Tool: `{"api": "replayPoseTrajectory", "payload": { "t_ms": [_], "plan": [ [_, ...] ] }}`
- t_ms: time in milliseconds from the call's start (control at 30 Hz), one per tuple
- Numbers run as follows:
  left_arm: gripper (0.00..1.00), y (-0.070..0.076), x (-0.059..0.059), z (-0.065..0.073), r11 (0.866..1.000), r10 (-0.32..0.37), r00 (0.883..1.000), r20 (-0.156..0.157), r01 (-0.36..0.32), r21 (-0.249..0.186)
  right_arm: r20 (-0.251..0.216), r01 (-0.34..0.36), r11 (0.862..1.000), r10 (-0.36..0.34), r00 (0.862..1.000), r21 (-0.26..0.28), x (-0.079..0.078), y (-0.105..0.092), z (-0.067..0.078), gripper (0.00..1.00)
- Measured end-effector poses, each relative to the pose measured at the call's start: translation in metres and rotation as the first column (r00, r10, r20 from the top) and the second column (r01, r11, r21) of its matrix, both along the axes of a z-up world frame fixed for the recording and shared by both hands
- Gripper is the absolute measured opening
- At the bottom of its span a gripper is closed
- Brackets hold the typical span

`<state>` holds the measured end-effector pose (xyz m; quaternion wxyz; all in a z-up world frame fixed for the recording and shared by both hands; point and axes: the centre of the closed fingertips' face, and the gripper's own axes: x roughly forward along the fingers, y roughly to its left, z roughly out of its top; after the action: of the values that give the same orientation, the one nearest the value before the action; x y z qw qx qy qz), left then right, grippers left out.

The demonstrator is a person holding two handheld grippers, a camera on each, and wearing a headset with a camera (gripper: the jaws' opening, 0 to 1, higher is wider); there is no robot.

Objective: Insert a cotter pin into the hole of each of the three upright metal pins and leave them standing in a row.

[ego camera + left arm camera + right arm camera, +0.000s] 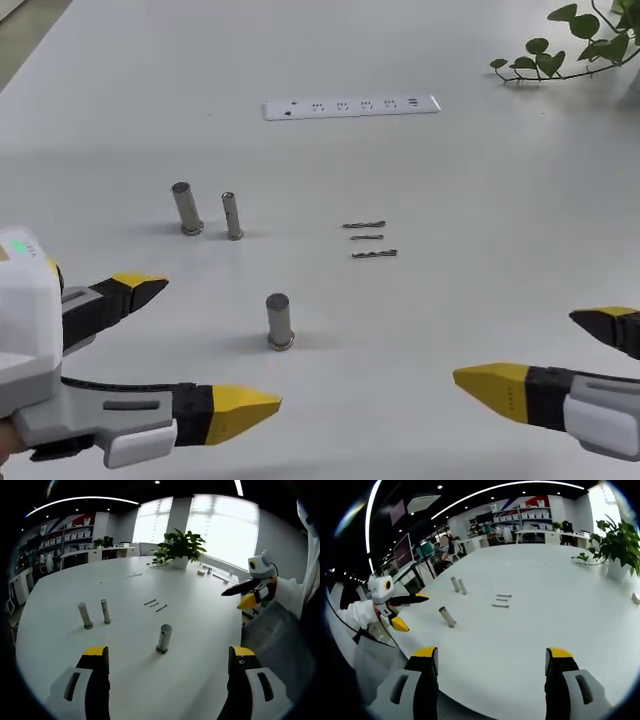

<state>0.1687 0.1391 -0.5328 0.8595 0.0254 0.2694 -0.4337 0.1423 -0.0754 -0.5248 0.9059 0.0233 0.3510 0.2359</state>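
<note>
The left tongs [218, 343] and right tongs [515, 347] hang released. The cotter pins [367, 238] lie on the desk [480, 200], apart from the upright metal pins [279, 320]. Pinch one by what looks like its looped end.

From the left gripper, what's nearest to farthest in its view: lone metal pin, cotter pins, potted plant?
1. Lone metal pin, just ahead, centre.
2. Cotter pins, mid-table beyond it.
3. Potted plant, far edge.
</note>
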Motion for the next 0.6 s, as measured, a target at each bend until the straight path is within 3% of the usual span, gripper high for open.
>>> {"api": "replayPoseTrajectory", "payload": {
  "t_ms": [200, 333, 600],
  "plan": [
    [0.99, 0.004, -0.001, -0.001, 0.999, 0.035, 0.999, 0.001, -0.035, -0.017, 0.035, 0.001, 0.999, -0.002, 0.999, 0.037, 0.003, 0.004, 0.007, 0.92],
    [0.99, 0.005, -0.004, 0.000, 0.999, 0.043, 0.999, -0.006, -0.043, -0.032, 0.092, -0.054, 0.998, 0.052, 0.994, 0.019, 0.005, 0.013, 0.015, 0.93],
    [0.99, 0.009, -0.009, 0.005, 0.996, 0.067, 0.998, -0.011, -0.068, -0.050, 0.104, -0.099, 0.995, 0.098, 0.990, 0.005, 0.010, 0.024, 0.018, 0.94]
  ]
}}
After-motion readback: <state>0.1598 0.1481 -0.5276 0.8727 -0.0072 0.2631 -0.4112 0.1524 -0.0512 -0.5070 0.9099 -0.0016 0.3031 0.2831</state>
